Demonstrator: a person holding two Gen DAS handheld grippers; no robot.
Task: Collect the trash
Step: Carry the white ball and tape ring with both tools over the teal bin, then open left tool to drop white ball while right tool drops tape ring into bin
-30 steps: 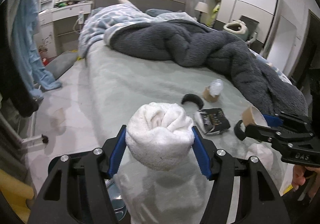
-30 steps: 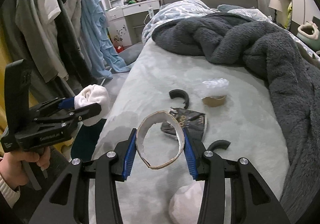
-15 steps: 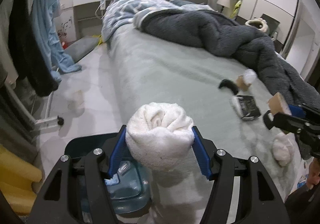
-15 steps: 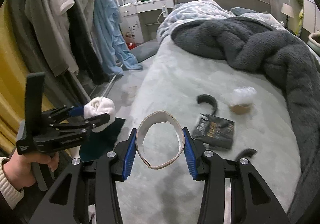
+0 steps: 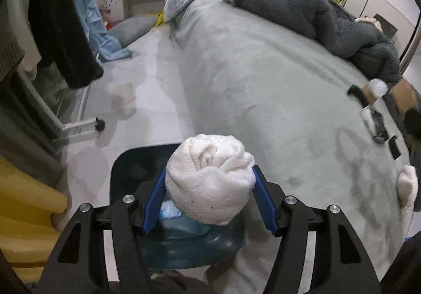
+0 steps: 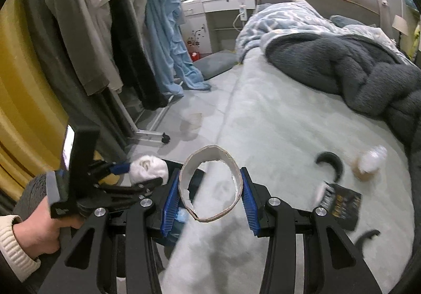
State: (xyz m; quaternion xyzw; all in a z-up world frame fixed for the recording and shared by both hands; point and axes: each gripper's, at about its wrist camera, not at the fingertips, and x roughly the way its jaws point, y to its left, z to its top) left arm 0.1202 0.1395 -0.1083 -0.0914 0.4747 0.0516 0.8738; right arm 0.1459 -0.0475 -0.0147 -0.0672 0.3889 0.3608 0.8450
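I am holding a white wad [image 5: 210,178] in my left gripper [image 5: 209,199], the jaws closed onto its two sides so that it bulges out between the blue pads. It is hanging right above the bin [image 5: 126,170], a dark blue tub on the floor just beside the bed [image 5: 276,89], with what looks like something pale blue already lying inside (too hidden to name). In my right gripper [image 6: 210,199] I am pinching a cardboard ring [image 6: 209,184], the jaws squeezing it into an oval; it is hovering over the bed's edge, near the bin but not yet above it.

So I judge that I am in the dropping step: two pieces are lifted and one is ready to go in. The next move, as I see it, calls for opening the left jaws wide enough for the soft wad to fall free, then bringing the ring across over the bin's mouth and letting that go too.

More trash is lying on the bed: a black packet [image 6: 339,202], a curved black piece [image 6: 330,162], a small cup with a pale lump on it [image 6: 368,165], and another white wad [image 5: 407,186] near the edge. Those are waiting for later trips.
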